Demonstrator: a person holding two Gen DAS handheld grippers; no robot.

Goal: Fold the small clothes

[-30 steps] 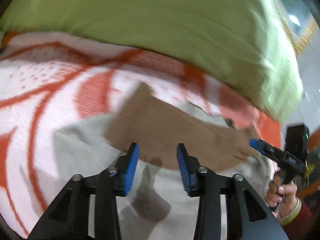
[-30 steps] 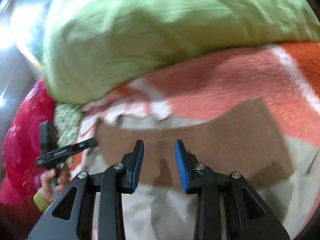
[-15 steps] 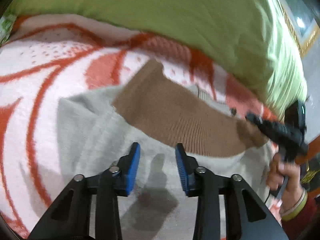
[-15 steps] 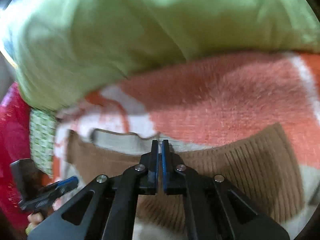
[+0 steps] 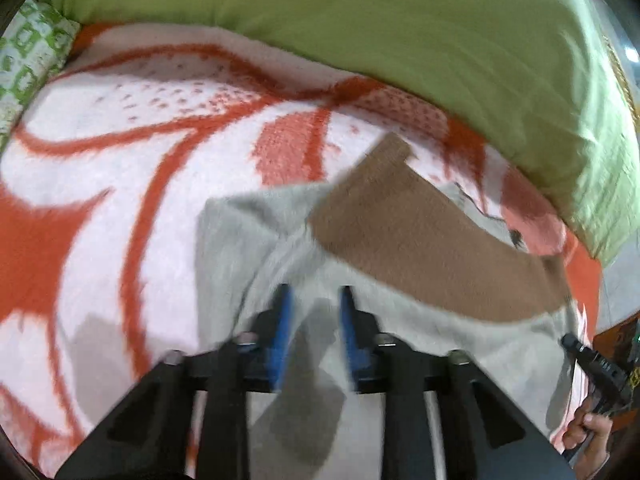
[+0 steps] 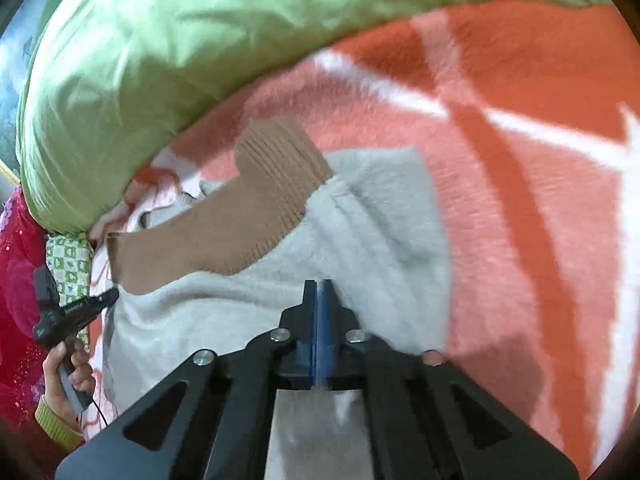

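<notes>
A small grey knit garment (image 5: 240, 248) with a brown ribbed band (image 5: 420, 240) lies on an orange and white blanket (image 5: 120, 128). My left gripper (image 5: 314, 312) is open just above the grey cloth, near the brown band. In the right wrist view the garment (image 6: 380, 232) and its brown band (image 6: 240, 220) lie ahead of my right gripper (image 6: 318, 288), whose jaws are closed together over the grey cloth. I cannot tell whether cloth is pinched between them. The right gripper also shows at the left wrist view's right edge (image 5: 588, 356).
A large green pillow (image 5: 400, 20) lies along the far side of the blanket and also shows in the right wrist view (image 6: 160, 40). A green checked cloth (image 5: 24, 52) sits at the far left. A red-sleeved arm (image 6: 16, 280) holds the left gripper (image 6: 68, 312).
Both grippers have pulled back from the brown band toward the grey part. The right gripper shut half a second ago and stays shut. The left gripper's opening has narrowed a little.
</notes>
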